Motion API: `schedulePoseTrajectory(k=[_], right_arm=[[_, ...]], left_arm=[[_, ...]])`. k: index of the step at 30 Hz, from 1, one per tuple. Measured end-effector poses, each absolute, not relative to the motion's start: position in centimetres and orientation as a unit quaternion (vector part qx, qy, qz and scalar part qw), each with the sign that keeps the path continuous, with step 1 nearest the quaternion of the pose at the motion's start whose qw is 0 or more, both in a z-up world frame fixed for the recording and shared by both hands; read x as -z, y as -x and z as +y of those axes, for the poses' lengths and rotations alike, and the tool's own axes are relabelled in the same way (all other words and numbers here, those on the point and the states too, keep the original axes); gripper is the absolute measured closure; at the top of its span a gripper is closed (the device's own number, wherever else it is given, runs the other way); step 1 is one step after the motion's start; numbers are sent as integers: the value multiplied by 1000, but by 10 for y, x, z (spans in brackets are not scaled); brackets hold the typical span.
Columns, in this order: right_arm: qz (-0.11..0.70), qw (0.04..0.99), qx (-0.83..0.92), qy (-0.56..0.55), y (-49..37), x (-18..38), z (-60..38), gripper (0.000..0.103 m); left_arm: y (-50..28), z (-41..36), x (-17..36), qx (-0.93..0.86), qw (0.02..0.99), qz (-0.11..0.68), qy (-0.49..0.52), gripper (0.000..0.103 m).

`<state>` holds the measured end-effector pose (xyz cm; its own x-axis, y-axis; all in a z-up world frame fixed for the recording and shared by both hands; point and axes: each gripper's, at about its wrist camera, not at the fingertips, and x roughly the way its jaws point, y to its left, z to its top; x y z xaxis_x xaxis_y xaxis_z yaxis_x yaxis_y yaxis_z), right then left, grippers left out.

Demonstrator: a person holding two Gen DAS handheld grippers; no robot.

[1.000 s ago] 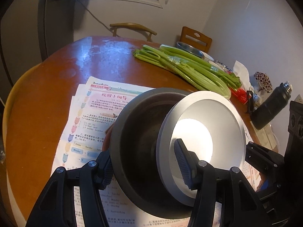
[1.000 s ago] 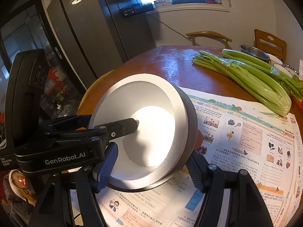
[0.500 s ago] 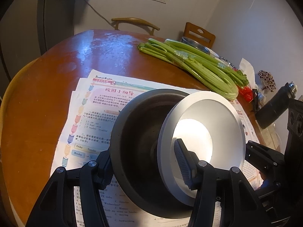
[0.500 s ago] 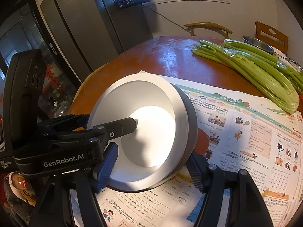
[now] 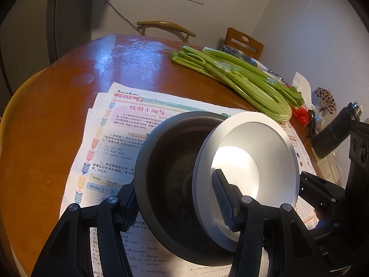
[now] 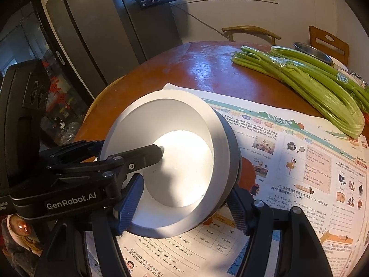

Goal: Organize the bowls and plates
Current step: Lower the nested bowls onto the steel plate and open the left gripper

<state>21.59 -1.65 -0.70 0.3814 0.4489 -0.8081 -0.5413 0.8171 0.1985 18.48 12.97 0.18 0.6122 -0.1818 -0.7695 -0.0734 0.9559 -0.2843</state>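
Two bowls: my left fingers [image 5: 175, 198] hold the dark bowl [image 5: 170, 161], my right fingers [image 6: 184, 210] grip the white bowl [image 6: 166, 170] tilted inside it. Worksheets [image 5: 120, 124] cover the round wooden desk [image 5: 46, 124]; celery [image 5: 233, 78] at two o'clock, two chairs at twelve.

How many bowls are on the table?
3: a dark grey bowl near the front, a white bowl tilted inside it, and a shiny metal bowl far back behind the celery. More may be hidden.
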Motion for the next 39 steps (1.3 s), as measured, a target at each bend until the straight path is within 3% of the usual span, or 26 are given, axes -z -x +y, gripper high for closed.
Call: schedulePoseTrajectory(k=[39], right_arm=[[411,874,-256,50,-191,-20,-34,33]], left_arm=[[-144,136,-33,-25,910,394,124,42]])
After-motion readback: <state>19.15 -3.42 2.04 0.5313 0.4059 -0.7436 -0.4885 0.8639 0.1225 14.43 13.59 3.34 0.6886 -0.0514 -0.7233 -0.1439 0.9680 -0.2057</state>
